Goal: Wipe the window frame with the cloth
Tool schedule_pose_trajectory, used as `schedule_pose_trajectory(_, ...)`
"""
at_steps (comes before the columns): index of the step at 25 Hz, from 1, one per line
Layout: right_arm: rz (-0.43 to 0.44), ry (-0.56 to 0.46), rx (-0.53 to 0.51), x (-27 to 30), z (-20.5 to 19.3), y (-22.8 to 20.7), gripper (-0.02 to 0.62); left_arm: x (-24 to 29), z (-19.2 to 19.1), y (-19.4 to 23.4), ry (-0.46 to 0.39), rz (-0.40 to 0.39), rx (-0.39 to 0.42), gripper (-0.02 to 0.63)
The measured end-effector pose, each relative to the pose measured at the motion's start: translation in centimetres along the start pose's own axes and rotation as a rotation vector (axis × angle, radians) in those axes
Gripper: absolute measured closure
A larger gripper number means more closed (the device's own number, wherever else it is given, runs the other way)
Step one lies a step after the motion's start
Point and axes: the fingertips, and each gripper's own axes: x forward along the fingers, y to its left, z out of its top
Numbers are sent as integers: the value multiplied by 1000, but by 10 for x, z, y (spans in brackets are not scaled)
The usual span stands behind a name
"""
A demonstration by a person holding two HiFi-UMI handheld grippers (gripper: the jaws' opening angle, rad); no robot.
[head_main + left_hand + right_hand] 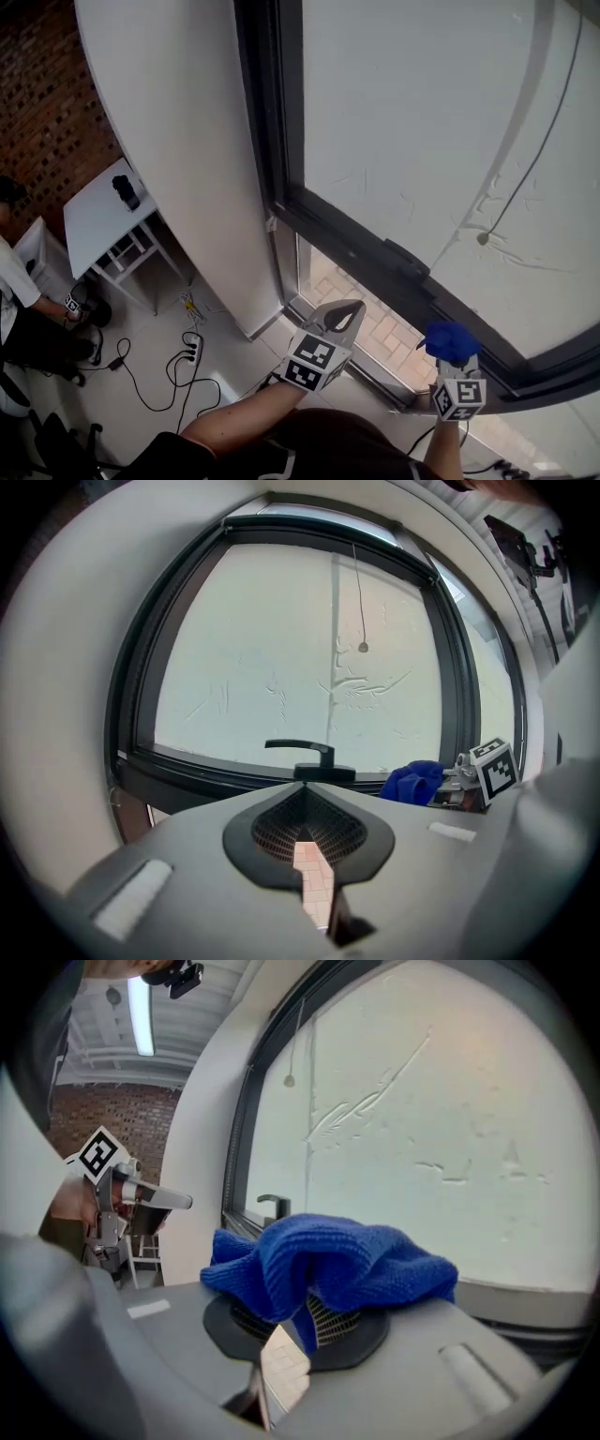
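The dark window frame (356, 251) runs across the head view, with a black handle (406, 255) on its lower rail. My right gripper (452, 354) is shut on a bunched blue cloth (450, 340), held just in front of the lower rail, to the right of the handle. In the right gripper view the cloth (328, 1260) drapes over the jaw tips, with the frame (239, 1147) beyond. My left gripper (353, 307) hangs a little left of it and below the rail. Its jaws meet at the tips with nothing between them (305, 787); the handle (305, 750) lies straight ahead.
A white curved wall (178, 141) borders the frame's left side. Down on the floor are a white table (98, 220), a power strip with cables (192, 349) and a seated person (19, 300). A cord with a bead (483, 239) hangs on the pane.
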Motion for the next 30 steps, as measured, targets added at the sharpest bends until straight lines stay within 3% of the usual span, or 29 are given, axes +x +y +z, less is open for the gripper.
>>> schedule_pose_trajectory(9,69,50,-78,56,3,53,537,-23,-5,62,-4,59,-23,612)
schedule_pose_trajectory(14,54,-2,-39,86,21,78,537,-36,-2,96,-11,100,-31,612)
schedule_pose_trajectory(30,59,13,-66,174,49,150,537,-48,-4,188,-8,110,-24,612)
